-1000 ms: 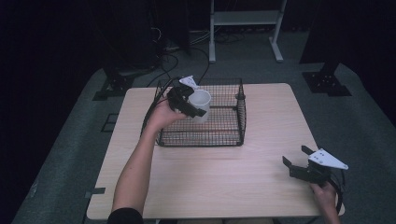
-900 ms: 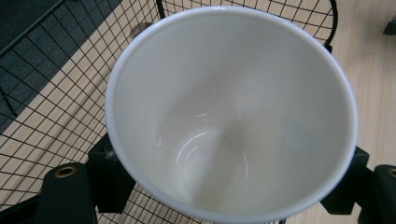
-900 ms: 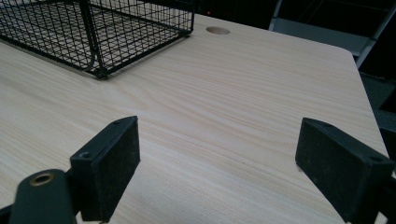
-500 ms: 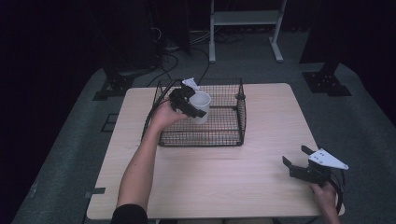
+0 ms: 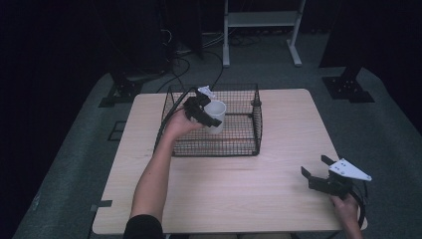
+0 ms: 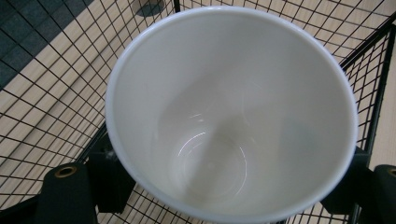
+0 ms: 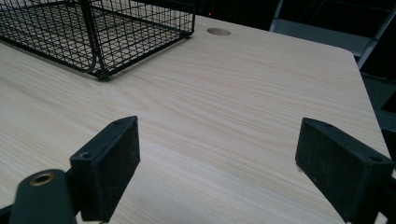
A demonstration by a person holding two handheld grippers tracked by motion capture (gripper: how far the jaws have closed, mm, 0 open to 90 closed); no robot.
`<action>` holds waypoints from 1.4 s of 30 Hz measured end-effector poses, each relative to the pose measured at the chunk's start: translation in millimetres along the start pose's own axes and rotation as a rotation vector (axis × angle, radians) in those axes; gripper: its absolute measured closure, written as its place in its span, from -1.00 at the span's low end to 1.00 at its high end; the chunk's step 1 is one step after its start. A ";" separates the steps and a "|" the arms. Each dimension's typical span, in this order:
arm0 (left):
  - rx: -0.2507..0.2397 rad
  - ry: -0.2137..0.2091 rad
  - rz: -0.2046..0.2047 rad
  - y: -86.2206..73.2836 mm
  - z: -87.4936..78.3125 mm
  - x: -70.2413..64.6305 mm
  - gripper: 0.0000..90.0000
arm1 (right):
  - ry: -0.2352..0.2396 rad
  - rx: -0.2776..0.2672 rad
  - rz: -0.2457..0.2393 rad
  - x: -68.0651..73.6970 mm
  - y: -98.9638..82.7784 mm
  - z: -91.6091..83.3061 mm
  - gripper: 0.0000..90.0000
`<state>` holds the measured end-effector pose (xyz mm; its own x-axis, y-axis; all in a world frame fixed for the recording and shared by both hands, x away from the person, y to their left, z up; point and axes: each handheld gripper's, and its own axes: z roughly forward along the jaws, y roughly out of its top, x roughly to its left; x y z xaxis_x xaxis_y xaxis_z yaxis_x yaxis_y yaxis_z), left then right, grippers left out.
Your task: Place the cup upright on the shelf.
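Observation:
A white cup [image 5: 215,116] hangs over the left part of the black wire basket [image 5: 249,147], held by my left gripper [image 5: 203,113], which is shut on it. In the left gripper view the empty cup [image 6: 233,112] faces the camera mouth first, a black jaw pressed on each side of it. My right gripper [image 5: 314,169] rests near the table's front right corner, open. Its two pads [image 7: 112,163] stand wide apart over bare wood, nothing between them.
The light wooden table [image 5: 239,199] has a round cable hole [image 7: 218,31] near its far right side. The basket's corner [image 7: 100,70] lies ahead and left of the right gripper. Dark stands and a white frame [image 5: 259,20] sit on the floor behind.
The left gripper with the cup has barely shifted, staying over the basket's left part. The right gripper has not moved.

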<state>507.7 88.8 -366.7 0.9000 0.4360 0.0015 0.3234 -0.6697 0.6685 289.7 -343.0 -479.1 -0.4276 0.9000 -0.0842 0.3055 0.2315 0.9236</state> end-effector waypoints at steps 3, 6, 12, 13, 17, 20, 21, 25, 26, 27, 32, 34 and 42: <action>0.002 -0.007 -0.009 -1.4 2.9 1.2 -0.52 | 0.000 -0.001 0.001 -0.2 0.0 0.0 -0.71; 0.012 -0.010 -0.014 -3.2 5.5 3.3 -0.52 | 0.001 -0.002 0.001 -0.2 0.0 0.0 -0.71; 0.020 -0.020 -0.031 -7.1 11.8 8.0 -0.52 | 0.002 -0.003 0.002 -0.4 0.0 0.1 -0.71; 0.020 -0.020 -0.031 -7.1 11.8 8.0 -0.52 | 0.002 -0.003 0.002 -0.4 0.0 0.1 -0.71; 0.031 -0.027 -0.038 -8.4 16.8 9.3 -0.52 | 0.003 -0.003 0.003 -0.5 0.0 0.1 -0.71; 0.037 -0.033 -0.043 -8.2 21.6 10.2 -0.52 | 0.004 -0.004 0.002 -0.5 0.0 0.0 -0.71; 0.037 -0.033 -0.043 -8.2 21.6 10.2 -0.52 | 0.004 -0.004 0.002 -0.5 0.0 0.0 -0.71; 0.048 -0.043 -0.048 -7.2 28.9 10.8 -0.52 | 0.005 -0.006 0.002 -0.4 0.0 0.0 -0.71; 0.049 -0.043 -0.046 -7.2 29.8 10.9 -0.52 | 0.004 -0.005 0.002 -0.4 -0.1 -0.1 -0.71; 0.049 -0.043 -0.046 -7.2 29.8 10.9 -0.52 | 0.004 -0.005 0.002 -0.4 -0.1 -0.1 -0.71; 0.069 -0.054 -0.058 -7.4 34.5 11.9 -0.52 | 0.005 -0.007 0.002 -0.4 -0.1 -0.1 -0.71; 0.070 -0.056 -0.059 -7.4 35.6 12.1 -0.52 | 0.006 -0.007 0.002 -0.4 -0.1 -0.2 -0.71; 0.086 -0.066 -0.058 -6.6 40.9 11.7 -0.52 | 0.007 -0.009 -0.001 -0.2 -0.2 -0.4 -0.71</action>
<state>528.1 73.8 -401.5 0.8955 0.4368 -0.0858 0.3965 -0.6950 0.5999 289.5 -343.4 -479.1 -0.4338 0.8972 -0.0823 0.2973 0.2288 0.9269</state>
